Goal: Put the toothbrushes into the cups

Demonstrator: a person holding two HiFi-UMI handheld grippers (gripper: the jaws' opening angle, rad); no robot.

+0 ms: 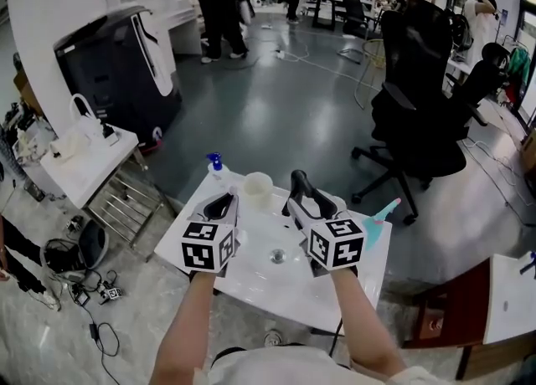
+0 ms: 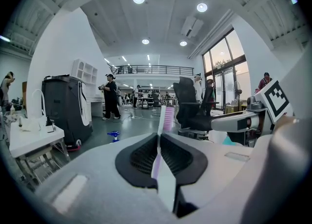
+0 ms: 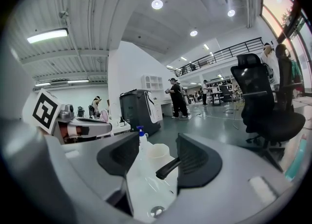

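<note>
My left gripper [image 1: 222,202] [image 2: 161,142] is shut on a pink toothbrush [image 2: 167,119], which stands upright with its bristles above the jaws. A white cup [image 1: 256,190] [image 3: 159,153] sits at the far side of the white basin table [image 1: 285,293], ahead of and between the two grippers. My right gripper [image 1: 308,187] [image 3: 156,145] is open, and the cup shows through its gap. A thin dark rod [image 3: 168,167] lies against the inside of its right finger; I cannot tell what it is. In the right gripper view the left gripper [image 3: 83,128] shows at the left.
A blue-topped spray bottle [image 1: 215,163] [image 3: 141,134] stands at the table's far left corner. A drain [image 1: 277,255] sits in the basin, and a teal object [image 1: 382,212] lies at the right edge. A black office chair [image 1: 419,115], a dark machine [image 1: 121,65] and a small white side table [image 1: 84,161] surround it.
</note>
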